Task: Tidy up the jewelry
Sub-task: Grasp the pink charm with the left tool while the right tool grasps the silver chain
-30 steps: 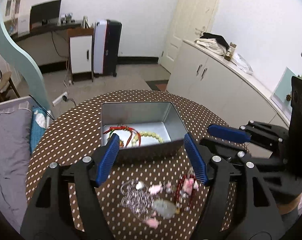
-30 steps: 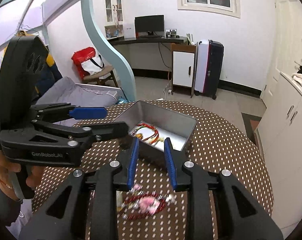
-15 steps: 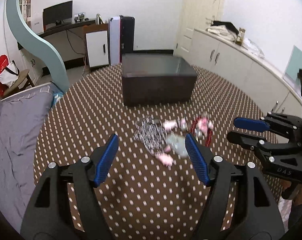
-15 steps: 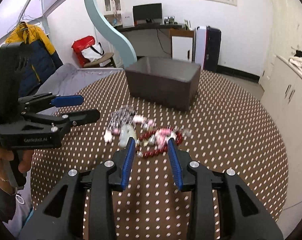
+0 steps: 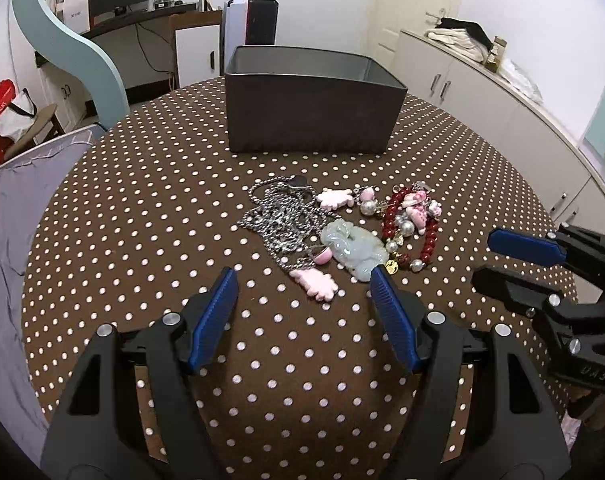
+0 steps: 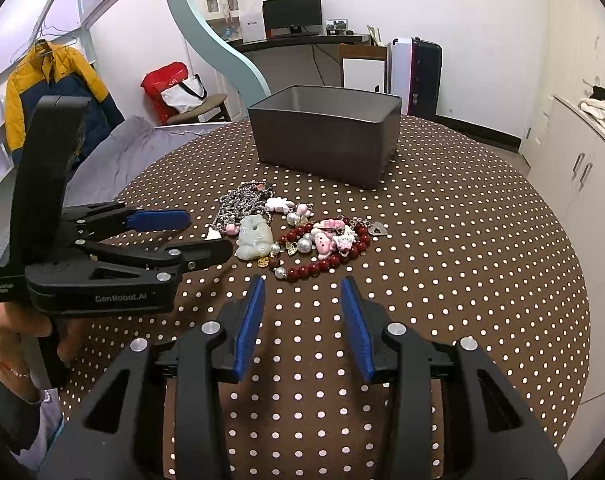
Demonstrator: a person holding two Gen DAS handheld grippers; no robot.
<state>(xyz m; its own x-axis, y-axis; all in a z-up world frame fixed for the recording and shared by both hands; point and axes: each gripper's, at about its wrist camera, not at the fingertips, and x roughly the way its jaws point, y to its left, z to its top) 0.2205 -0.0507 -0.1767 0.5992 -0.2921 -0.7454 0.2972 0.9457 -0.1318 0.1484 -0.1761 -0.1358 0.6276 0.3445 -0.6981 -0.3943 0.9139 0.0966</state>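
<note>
A pile of jewelry lies on the dotted brown table: a silver chain necklace point(image 5: 280, 220), a pale green jade pendant point(image 5: 352, 246), pink charms point(image 5: 316, 286) and a red bead bracelet point(image 5: 428, 236) with pearls. The pile also shows in the right wrist view, with the jade pendant point(image 6: 254, 238) and the red bead bracelet point(image 6: 322, 266). A grey metal box point(image 5: 308, 116) stands behind the pile; its inside is hidden. My left gripper point(image 5: 302, 282) is open and empty, just short of the pile. My right gripper point(image 6: 302, 294) is open and empty, near the bracelet.
The round table point(image 5: 142, 200) has a brown cloth with white dots. The right gripper point(image 5: 542, 264) shows at the right of the left view, the left gripper point(image 6: 158, 236) at the left of the right view. White cabinets point(image 5: 502, 112) stand to the right.
Both grippers have pulled back and lowered from above the box to table level in front of the jewelry pile. The box's inside is now out of sight. Both stay open.
</note>
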